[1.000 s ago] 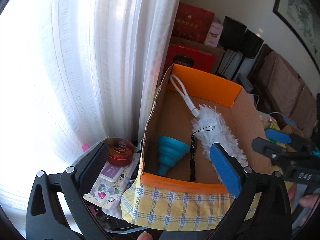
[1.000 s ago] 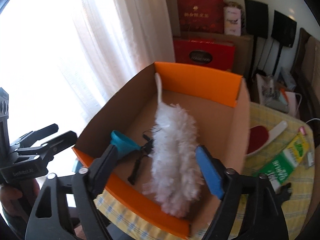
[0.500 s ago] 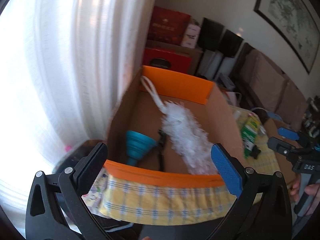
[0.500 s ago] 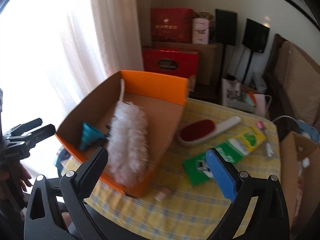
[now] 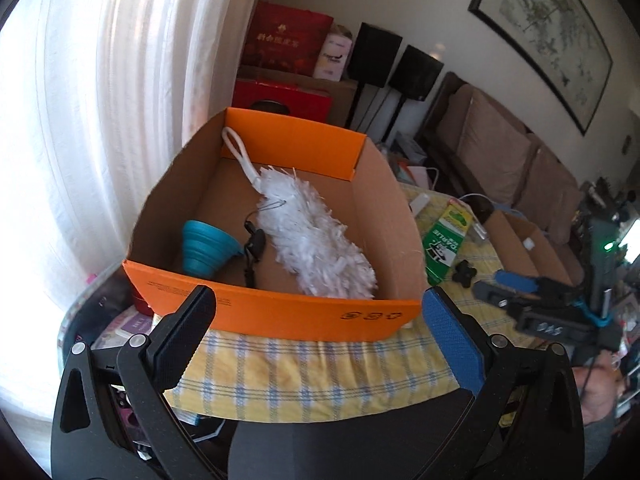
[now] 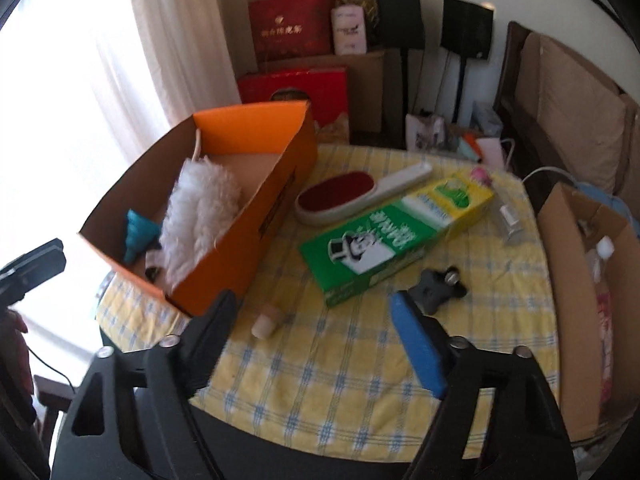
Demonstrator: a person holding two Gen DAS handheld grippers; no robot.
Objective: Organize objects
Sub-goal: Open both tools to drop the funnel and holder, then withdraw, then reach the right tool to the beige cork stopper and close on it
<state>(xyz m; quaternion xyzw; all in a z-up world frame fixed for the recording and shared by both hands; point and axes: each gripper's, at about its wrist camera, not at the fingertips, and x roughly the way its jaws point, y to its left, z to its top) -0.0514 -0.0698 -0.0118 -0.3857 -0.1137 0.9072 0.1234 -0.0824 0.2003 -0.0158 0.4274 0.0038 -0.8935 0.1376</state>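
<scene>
Your left gripper (image 5: 316, 336) is open and empty, facing the orange box (image 5: 280, 316) that holds the duster (image 5: 316, 236) and funnel (image 5: 206, 248). Your right gripper (image 6: 316, 332) is empty, jaws closing, and nearer the loose items: green carton (image 6: 396, 228) just ahead, long axis running diagonally up-right across the counter (image 6: 320, 392).

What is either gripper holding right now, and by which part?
Nothing. The left gripper is open and empty in front of the orange box; the right gripper is closing over bare tablecloth.
</scene>
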